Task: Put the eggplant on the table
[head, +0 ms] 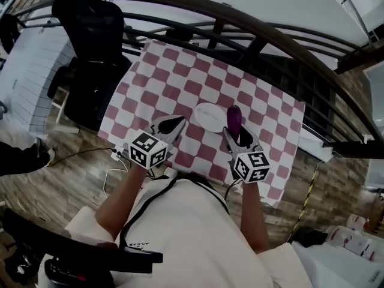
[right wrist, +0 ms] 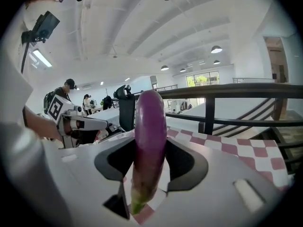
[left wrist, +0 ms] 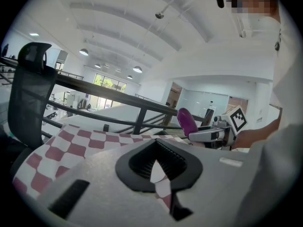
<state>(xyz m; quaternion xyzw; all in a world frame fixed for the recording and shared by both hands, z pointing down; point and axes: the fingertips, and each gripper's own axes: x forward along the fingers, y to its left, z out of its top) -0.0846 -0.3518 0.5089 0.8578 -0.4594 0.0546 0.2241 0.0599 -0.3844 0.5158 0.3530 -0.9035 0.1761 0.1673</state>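
A purple eggplant (head: 234, 117) stands upright between the jaws of my right gripper (head: 240, 135), which is shut on it above the checkered tablecloth (head: 180, 77). In the right gripper view the eggplant (right wrist: 150, 136) fills the gap between the black pads (right wrist: 182, 162), green stem end toward the camera. Its top hangs beside the right rim of a white plate (head: 206, 114). My left gripper (head: 180, 123) hovers to the left of the plate, its tips together and nothing in them. In the left gripper view, past that gripper (left wrist: 156, 159), the eggplant (left wrist: 188, 122) sticks up from the right gripper.
A black office chair (head: 90, 29) stands at the table's left side. A dark curved railing (head: 240, 17) runs behind the table's far edge. Cables (head: 114, 173) lie on the wooden floor near the table's front left corner.
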